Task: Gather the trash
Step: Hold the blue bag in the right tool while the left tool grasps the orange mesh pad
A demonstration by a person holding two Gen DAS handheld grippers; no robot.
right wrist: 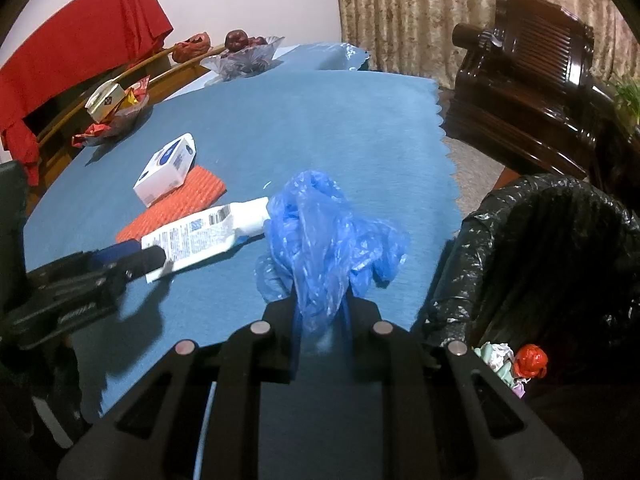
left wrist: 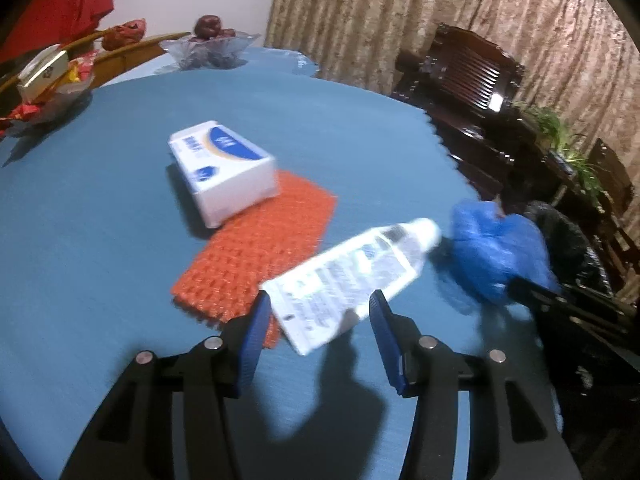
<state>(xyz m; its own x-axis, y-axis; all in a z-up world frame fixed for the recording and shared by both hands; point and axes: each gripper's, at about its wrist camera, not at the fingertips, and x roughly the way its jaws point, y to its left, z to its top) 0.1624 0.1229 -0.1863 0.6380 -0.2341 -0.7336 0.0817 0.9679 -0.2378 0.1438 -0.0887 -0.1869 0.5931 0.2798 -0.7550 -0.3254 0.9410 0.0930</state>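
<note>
A white tube lies on the blue tablecloth, its flat end between the open fingers of my left gripper; it also shows in the right wrist view. My right gripper is shut on a crumpled blue plastic bag, held just above the table near its right edge. The bag shows in the left wrist view. A bin lined with a black bag stands right of the table, with some trash inside. My left gripper is seen in the right wrist view.
A white tissue box rests partly on an orange woven mat. A glass fruit bowl and a dish of snacks stand at the far side. Dark wooden chairs stand right of the table.
</note>
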